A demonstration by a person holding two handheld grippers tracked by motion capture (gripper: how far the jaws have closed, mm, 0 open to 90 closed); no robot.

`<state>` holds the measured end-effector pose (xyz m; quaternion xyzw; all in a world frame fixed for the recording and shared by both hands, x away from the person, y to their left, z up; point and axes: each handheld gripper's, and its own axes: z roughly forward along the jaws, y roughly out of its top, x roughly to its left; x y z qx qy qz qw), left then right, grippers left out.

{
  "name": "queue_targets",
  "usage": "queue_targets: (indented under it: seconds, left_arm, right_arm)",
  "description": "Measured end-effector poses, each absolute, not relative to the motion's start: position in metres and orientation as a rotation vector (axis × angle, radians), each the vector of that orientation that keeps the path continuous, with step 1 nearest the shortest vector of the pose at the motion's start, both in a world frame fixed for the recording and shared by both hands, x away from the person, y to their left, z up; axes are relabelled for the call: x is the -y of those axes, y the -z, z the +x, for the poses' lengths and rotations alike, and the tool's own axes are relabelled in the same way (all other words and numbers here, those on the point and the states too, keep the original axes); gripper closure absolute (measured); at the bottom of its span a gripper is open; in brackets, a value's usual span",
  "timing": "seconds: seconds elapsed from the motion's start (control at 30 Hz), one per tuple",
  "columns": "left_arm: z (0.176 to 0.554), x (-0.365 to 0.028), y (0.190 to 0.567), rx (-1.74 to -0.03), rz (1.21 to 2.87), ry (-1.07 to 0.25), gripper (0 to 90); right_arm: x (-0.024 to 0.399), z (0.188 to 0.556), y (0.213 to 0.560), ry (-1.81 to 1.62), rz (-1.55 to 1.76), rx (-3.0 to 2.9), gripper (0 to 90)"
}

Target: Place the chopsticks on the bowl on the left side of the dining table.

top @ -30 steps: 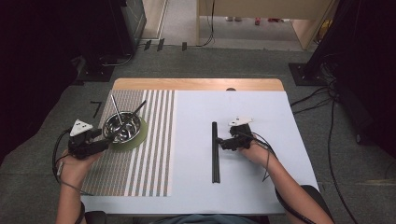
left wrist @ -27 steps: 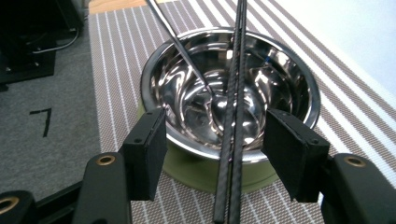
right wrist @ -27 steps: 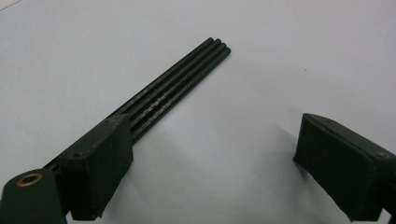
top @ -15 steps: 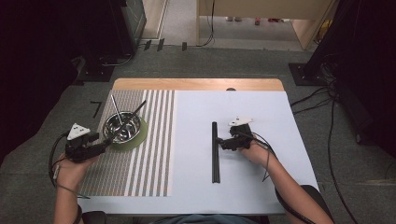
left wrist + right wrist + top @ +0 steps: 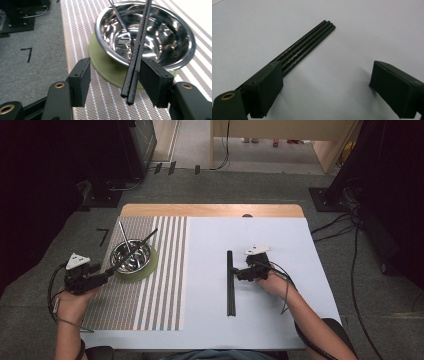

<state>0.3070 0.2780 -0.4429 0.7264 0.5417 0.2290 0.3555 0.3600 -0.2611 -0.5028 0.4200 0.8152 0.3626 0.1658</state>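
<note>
A steel bowl [image 5: 131, 256] [image 5: 162, 37] sits on a green dish [image 5: 150, 265] [image 5: 105, 62] on the striped mat. A pair of black chopsticks [image 5: 135, 251] [image 5: 138, 47] leans over the bowl's rim, beside a thin metal stick [image 5: 126, 237] [image 5: 120, 17]. My left gripper [image 5: 107, 272] [image 5: 113, 80] is open at the bowl's near left. The chopsticks' low end lies against its right pad, and the left pad stands well clear. My right gripper [image 5: 237, 272] [image 5: 324, 92] is open on the white sheet, its left jaw over a bundle of black chopsticks [image 5: 230, 285] [image 5: 307, 47].
The striped mat [image 5: 150, 300] covers the table's left part and a white sheet [image 5: 200, 285] the rest. A bare wooden strip [image 5: 210, 210] runs along the far edge. Grey carpet, cables and dark stands surround the table.
My left gripper has drawn back a little from the bowl, toward the table's near left. The black chopsticks stay leaning in the bowl. The right gripper has not moved.
</note>
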Motion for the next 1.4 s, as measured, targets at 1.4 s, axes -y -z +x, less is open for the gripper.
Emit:
queue_targets:
  seconds: [1.4]
  left_arm:
    - [0.33,-0.263,0.42,-1.462,1.686,-0.606,57.3]
  right_arm:
    - [0.261,0.36,0.503,-1.033,1.195,-2.321,11.1]
